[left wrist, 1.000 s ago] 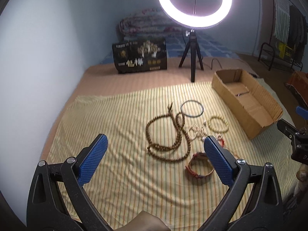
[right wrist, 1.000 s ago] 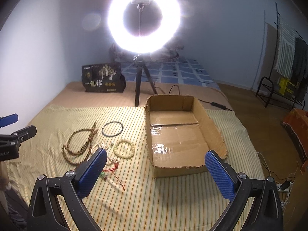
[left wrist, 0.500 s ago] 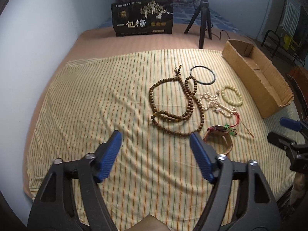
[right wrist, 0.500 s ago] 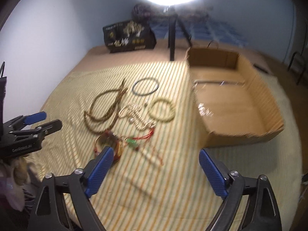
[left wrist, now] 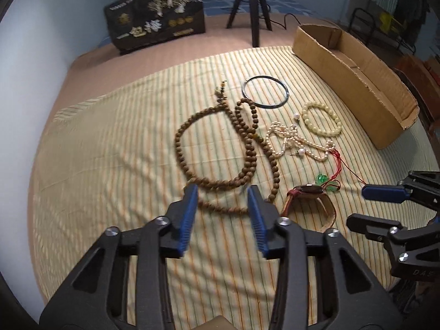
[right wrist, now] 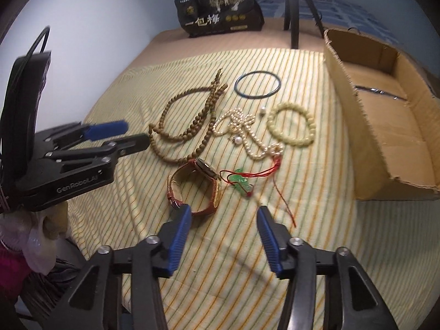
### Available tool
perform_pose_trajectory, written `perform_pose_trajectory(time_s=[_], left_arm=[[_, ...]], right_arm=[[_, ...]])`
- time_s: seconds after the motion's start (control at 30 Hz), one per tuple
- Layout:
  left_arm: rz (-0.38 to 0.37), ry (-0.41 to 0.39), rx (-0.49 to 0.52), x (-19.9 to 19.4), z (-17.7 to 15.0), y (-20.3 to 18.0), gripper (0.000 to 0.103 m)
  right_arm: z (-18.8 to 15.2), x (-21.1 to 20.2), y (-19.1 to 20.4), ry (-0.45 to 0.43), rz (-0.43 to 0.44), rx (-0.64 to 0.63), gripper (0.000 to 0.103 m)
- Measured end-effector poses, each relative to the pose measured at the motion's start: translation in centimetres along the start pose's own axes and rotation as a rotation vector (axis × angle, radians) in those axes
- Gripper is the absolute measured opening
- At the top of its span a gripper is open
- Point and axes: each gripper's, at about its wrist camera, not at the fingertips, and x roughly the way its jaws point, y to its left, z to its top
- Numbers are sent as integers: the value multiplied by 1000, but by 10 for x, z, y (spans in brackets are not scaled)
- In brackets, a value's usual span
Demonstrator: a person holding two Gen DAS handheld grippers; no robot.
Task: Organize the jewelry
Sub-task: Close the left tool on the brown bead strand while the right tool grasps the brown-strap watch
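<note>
Jewelry lies on a striped cloth (left wrist: 110, 137). A long brown bead necklace (left wrist: 217, 143) (right wrist: 189, 118), a dark bangle (left wrist: 265, 91) (right wrist: 258, 85), a pearl strand (left wrist: 297, 143) (right wrist: 242, 132), a pale bead bracelet (left wrist: 321, 122) (right wrist: 291, 128), a red-strap watch (left wrist: 310, 200) (right wrist: 196, 187) and a green pendant on red cord (left wrist: 327, 184) (right wrist: 242, 183). My left gripper (left wrist: 222, 192) (right wrist: 129, 134) is open, its tips over the near loop of the brown necklace. My right gripper (right wrist: 222, 214) (left wrist: 368, 206) is open just before the watch.
An open cardboard box (left wrist: 354, 74) (right wrist: 385, 115) stands at the right of the cloth. A black printed bag (left wrist: 154, 22) (right wrist: 220, 8) and a tripod (left wrist: 254, 5) (right wrist: 294, 8) stand behind, on the bed.
Both grippers have dropped and moved forward toward the jewelry. Their jaws have narrowed. The left one reached the brown necklace, the right one the watch.
</note>
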Motion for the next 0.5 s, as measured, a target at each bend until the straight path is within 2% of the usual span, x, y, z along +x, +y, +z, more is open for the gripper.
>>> perform_pose_trajectory(time_s=[0.17,0.3,0.5], left_arm=[[-89,28,27,16,10,-5,34],[-115,49,42,27,13,-8,26],[-141,97,50,47,17,-11,23]], right_arm=[[5,12,-1,20,26,18,39],[7,16,0,29,46,30,36],[11,22,6,38,54,16,32]])
